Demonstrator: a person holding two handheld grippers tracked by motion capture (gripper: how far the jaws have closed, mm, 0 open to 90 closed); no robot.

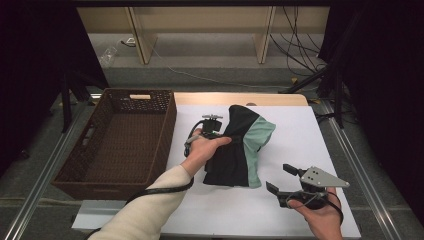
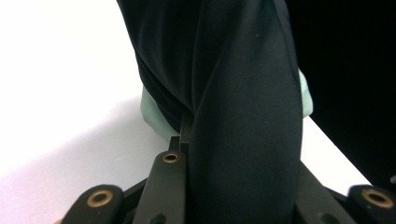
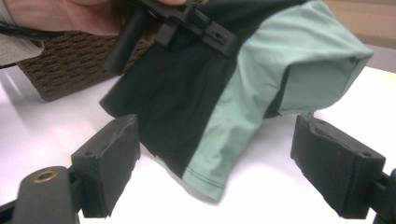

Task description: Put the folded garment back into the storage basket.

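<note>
Black-and-mint garment (image 1: 235,147) hangs lifted over the white table (image 1: 300,150), pinched in my left gripper (image 1: 212,125); my right gripper (image 1: 285,180) waits agape. A thin fold might slip free.

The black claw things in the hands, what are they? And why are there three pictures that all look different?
They are grippers, simple tongs with two black jaws, and a person holds one in each hand. The high view is taken from above the white table. The other two pictures come from little cameras that ride on the grippers and look along their jaws.

On the table lies a black and green garment, and a brown woven basket stands beside it on the left; nothing can be seen in it.

The left gripper has pinched the garment's black cloth and lifts part of it up; in the left gripper view the cloth runs between the jaws. The right gripper is open and holds nothing. In its own view the garment lies ahead of its spread jaws.
</note>
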